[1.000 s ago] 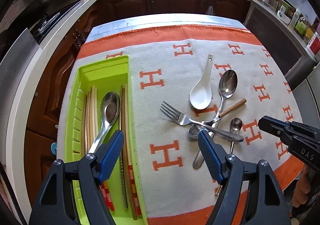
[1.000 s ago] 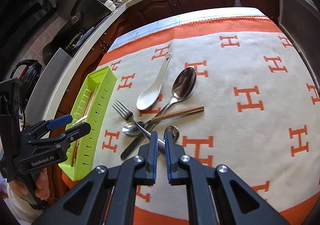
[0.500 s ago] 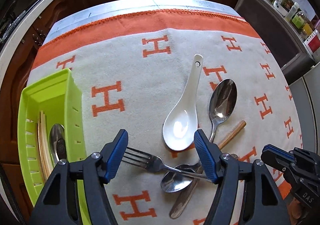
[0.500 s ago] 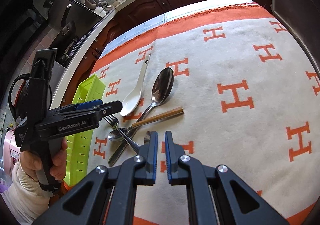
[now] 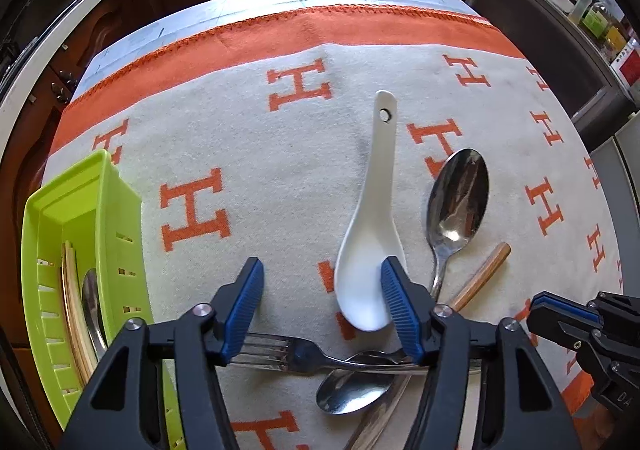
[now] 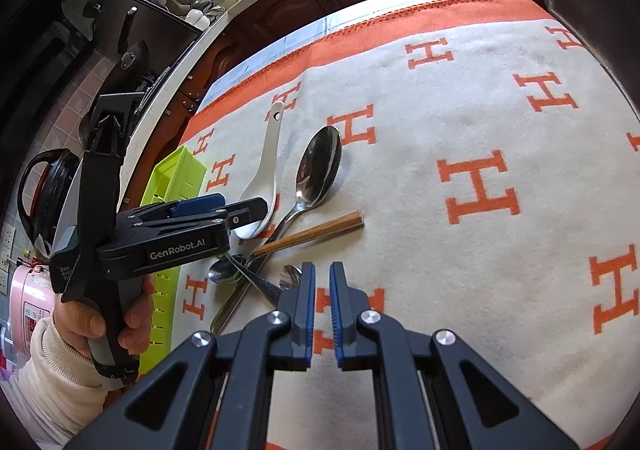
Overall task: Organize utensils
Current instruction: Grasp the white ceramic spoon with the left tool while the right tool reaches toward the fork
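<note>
A metal fork (image 5: 300,356) lies crosswise on the cloth, over a small spoon (image 5: 352,394) and other handles. My left gripper (image 5: 322,310) points down just above it, jaws closing, pads apart; the tines sit by the left pad and the handle runs under the right one. A white ceramic spoon (image 5: 372,230) lies beside the right pad, a big metal spoon (image 5: 456,201) and a wooden chopstick (image 5: 484,274) further right. The green tray (image 5: 80,250) holds chopsticks and a spoon. My right gripper (image 6: 322,302) is shut and empty, near the pile (image 6: 256,282).
An orange and cream patterned cloth (image 6: 480,185) covers the table, bare to the right of the pile. Dark kitchen cabinets and a counter ring the table. A person's hand (image 6: 100,322) in a cream sleeve holds the left gripper (image 6: 240,209).
My left gripper has moved from over the green tray rightward and down to the fork, and its jaws have narrowed. The right gripper stays shut and has drifted slightly lower.
</note>
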Motion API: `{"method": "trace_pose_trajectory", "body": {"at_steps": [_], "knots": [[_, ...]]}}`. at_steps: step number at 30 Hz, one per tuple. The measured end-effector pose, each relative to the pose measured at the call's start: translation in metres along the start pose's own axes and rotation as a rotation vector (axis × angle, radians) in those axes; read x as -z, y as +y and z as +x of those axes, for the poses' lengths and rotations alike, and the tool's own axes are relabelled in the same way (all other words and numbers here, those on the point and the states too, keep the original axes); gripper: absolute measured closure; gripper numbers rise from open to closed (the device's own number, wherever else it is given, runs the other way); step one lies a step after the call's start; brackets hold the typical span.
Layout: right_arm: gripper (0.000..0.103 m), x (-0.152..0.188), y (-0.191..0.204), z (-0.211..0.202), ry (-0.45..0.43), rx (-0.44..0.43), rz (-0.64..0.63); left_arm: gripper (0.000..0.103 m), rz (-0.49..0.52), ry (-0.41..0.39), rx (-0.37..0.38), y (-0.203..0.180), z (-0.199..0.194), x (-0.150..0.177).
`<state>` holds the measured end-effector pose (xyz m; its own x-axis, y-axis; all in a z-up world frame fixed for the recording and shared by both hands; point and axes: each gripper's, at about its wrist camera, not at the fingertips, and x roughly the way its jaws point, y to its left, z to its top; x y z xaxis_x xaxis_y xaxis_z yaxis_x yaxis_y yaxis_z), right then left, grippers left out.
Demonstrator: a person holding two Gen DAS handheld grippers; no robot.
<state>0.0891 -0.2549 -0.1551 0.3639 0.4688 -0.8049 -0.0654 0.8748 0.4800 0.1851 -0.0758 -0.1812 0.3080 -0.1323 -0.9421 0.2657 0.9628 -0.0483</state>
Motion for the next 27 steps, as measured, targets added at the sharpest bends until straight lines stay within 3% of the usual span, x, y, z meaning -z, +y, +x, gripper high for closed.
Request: {"method": "trace_pose_trajectory", "body": {"at_steps": [3,9,12,13,16,17,18,24,27], "knots": [[0.096,0.0,-0.001,0.003,0.007,-0.001,0.002,0.066,0.044,-0.01,0.018,-0.01,-0.002,0.001],[0.096,0.001,0.001,0.003,0.008,-0.004,-0.004,0.065,0.111,-0.022,0.069,-0.02,0.0,-0.001],[0.096,0.002,0.001,0.003,0.006,0.0,-0.006,0.064,0.177,-0.031,0.03,-0.031,0.001,0.001],[0.096,0.002,0.0,0.003,0.007,-0.001,-0.005,0.069,0.181,-0.035,0.032,-0.033,0.001,0.001],[0.096,0.003,-0.001,0.004,0.008,0.003,-0.002,0.083,0.161,-0.035,0.041,-0.034,0.001,-0.001],[0.096,0.003,-0.001,0.004,0.009,0.001,-0.002,0.094,0.149,-0.037,0.045,-0.033,0.001,-0.002],[0.096,0.003,-0.001,0.004,0.009,-0.001,-0.003,0.096,0.134,-0.037,0.051,-0.032,0.002,-0.002],[0.095,0.003,0.001,0.003,0.005,-0.019,-0.015,0.097,0.084,-0.046,0.066,-0.028,0.0,0.001],[0.08,0.003,-0.002,0.003,0.004,-0.023,-0.006,0.097,0.033,-0.051,0.072,-0.021,-0.002,0.006]]}}
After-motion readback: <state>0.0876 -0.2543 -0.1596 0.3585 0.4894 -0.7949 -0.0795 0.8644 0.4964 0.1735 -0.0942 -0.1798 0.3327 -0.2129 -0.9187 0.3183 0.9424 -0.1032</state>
